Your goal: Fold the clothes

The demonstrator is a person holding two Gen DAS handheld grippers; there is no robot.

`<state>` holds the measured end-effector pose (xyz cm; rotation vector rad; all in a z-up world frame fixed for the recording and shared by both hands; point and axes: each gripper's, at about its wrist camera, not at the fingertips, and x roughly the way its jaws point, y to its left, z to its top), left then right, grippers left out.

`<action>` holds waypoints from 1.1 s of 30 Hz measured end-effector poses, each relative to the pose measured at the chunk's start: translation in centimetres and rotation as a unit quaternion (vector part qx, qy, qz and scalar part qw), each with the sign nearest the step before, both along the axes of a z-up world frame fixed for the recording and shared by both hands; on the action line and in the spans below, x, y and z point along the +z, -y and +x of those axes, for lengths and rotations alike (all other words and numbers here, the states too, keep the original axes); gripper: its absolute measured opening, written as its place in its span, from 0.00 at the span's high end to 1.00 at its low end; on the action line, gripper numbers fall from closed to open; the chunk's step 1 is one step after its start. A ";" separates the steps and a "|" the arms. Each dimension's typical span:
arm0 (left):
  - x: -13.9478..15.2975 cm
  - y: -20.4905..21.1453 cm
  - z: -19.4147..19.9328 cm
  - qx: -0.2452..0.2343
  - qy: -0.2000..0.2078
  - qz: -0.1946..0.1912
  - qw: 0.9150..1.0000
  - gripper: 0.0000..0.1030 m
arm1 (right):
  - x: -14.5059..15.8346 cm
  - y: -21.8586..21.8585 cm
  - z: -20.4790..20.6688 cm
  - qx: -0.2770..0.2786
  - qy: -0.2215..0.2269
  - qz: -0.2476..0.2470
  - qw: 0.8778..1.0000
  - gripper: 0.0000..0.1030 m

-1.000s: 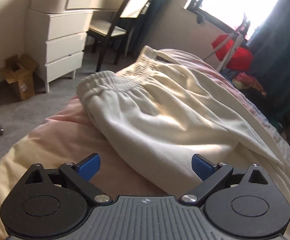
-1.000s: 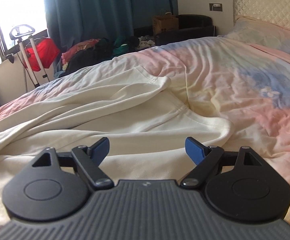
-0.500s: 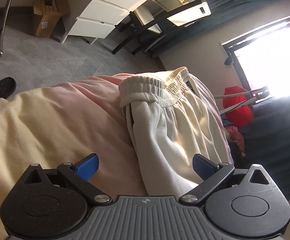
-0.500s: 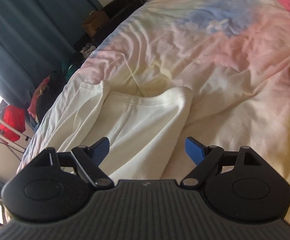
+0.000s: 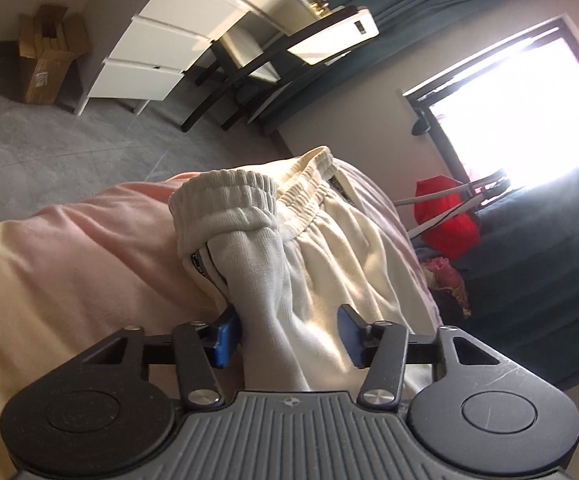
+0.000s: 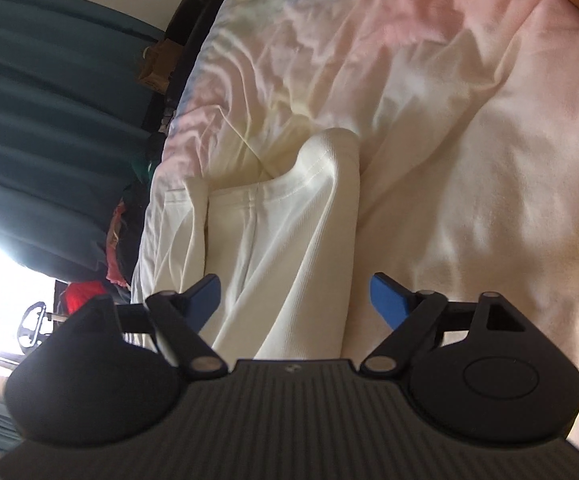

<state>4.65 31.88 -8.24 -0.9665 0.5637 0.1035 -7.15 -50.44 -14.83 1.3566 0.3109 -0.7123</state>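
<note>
My left gripper (image 5: 287,334): rolled sideways, jaws half-open around cream trousers (image 5: 329,248) by the bed (image 5: 69,264) edge. My right gripper (image 6: 293,300): tilted, wide open, straddling the leg hem (image 6: 321,168).

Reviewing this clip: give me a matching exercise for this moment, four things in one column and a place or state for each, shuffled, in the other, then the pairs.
Things:
1. left gripper
2. right gripper
3. cardboard box
4. red bag

Places or states:
A. on the grey floor beside the white drawers
B. open, over the hem end of the cream trousers
C. below the bright window
D. open, around fabric just below the elastic waistband

Pairs: 1-D, 2-B, 3-A, 4-C
</note>
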 end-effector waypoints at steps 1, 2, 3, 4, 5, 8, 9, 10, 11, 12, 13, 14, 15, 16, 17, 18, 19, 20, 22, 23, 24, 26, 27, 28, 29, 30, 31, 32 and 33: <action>-0.2 -0.1 0.0 -0.001 0.008 -0.006 1.000 0.55 | -0.4 0.3 0.2 0.002 0.001 0.006 1.000 0.31; -0.4 -0.2 -0.1 0.000 0.010 -0.014 1.000 0.55 | -0.8 0.5 0.5 0.005 0.002 0.012 1.000 0.31; -0.7 -0.2 -0.1 0.003 0.006 -0.019 1.000 0.55 | -1.1 0.8 0.7 0.006 0.003 0.016 1.000 0.32; -1.0 -0.3 -0.1 0.006 -0.001 -0.023 1.000 0.54 | -1.3 1.0 1.0 0.005 0.004 0.015 1.000 0.32; -1.3 -0.3 -0.1 0.009 -0.008 -0.027 1.000 0.53 | -1.6 1.3 1.3 0.003 0.005 0.014 1.000 0.32; -2.0 -0.3 0.3 0.005 -0.033 -0.022 0.999 0.47 | -1.7 1.8 2.4 0.002 -0.012 -0.014 1.000 0.41; -2.1 -0.3 0.5 0.002 -0.039 -0.015 0.999 0.47 | -1.7 2.0 2.8 0.005 -0.023 -0.026 0.999 0.43; -2.3 -0.2 0.6 -0.001 -0.044 -0.007 0.999 0.47 | -1.8 2.0 3.2 0.009 -0.034 -0.035 0.999 0.44; -2.3 0.0 0.8 -0.004 -0.044 0.000 0.999 0.45 | -1.9 2.0 3.6 0.012 -0.043 -0.044 0.998 0.48; -2.2 0.1 1.0 -0.010 -0.042 0.009 0.999 0.43 | -1.9 2.1 3.9 0.016 -0.052 -0.053 0.997 0.57; -2.1 0.3 1.2 -0.017 -0.041 0.022 0.999 0.43 | -2.0 2.1 4.2 0.019 -0.060 -0.062 0.996 0.62; -2.0 0.5 1.4 -0.020 -0.041 0.040 0.998 0.52 | -2.0 2.1 4.3 0.022 -0.066 -0.069 0.995 0.78; -2.0 0.5 1.4 -0.020 -0.041 0.047 0.998 0.63 | -1.9 2.0 4.5 0.024 -0.069 -0.076 0.994 0.93; -2.0 0.5 1.4 -0.019 -0.042 0.054 0.997 0.66 | -1.6 1.9 4.5 0.025 -0.065 -0.083 0.994 0.93; -2.0 0.3 1.4 -0.018 -0.042 0.057 0.997 0.78 | -1.3 1.8 4.5 0.025 -0.059 -0.092 0.994 0.94; -2.1 -0.2 1.1 -0.013 -0.038 0.043 0.998 0.84 | -0.7 1.7 4.3 0.021 -0.050 -0.104 0.993 0.94; -2.2 -0.7 0.9 -0.008 -0.034 0.030 0.999 0.86 | -0.2 1.5 4.0 0.017 -0.042 -0.115 0.992 0.94; -2.3 -1.1 0.6 -0.003 -0.029 0.019 0.999 0.88 | 0.3 1.4 3.8 0.012 -0.036 -0.123 0.992 0.94; -1.5 -1.4 -0.3 0.008 -0.003 0.021 1.000 0.90 | 1.2 1.1 3.3 0.004 -0.023 -0.137 0.990 0.94; -0.8 -1.3 -0.9 0.012 0.017 0.034 0.999 0.90 | 1.5 1.1 3.0 0.001 -0.017 -0.139 0.990 0.94; -0.2 -1.3 -1.2 0.013 0.028 0.035 0.999 0.90 | 1.7 1.2 2.7 -0.001 -0.011 -0.139 0.990 0.94; 0.9 -1.4 -1.9 0.017 0.049 0.035 0.998 0.90 | 2.3 1.3 2.1 -0.002 -0.002 -0.145 0.989 0.94; 1.4 -1.4 -2.2 0.019 0.059 0.036 0.997 0.90 | 2.7 1.3 1.9 -0.001 0.002 -0.148 0.989 0.94; 2.0 -1.4 -2.6 0.021 0.070 0.036 0.997 0.90 | 3.3 1.3 1.6 0.002 0.003 -0.151 0.989 0.94; 2.5 -1.4 -2.9 0.023 0.080 0.036 0.996 0.90 | 3.8 1.3 1.5 0.004 0.006 -0.154 0.988 0.94; 3.1 -1.4 -3.2 0.023 0.089 0.038 0.995 0.90 | 4.3 1.4 1.5 0.006 0.010 -0.156 0.988 0.94; 3.6 -1.4 -2.9 0.021 0.090 0.042 0.995 0.90 | 4.9 1.4 1.5 0.009 0.014 -0.159 0.987 0.94; 4.1 -1.2 -2.3 0.020 0.091 0.045 0.995 0.90 | 5.6 1.6 2.0 0.013 0.016 -0.166 0.986 0.94; 4.6 -1.0 -1.8 0.019 0.092 0.048 0.994 0.90 | 6.3 1.9 2.8 0.018 0.016 -0.174 0.985 0.94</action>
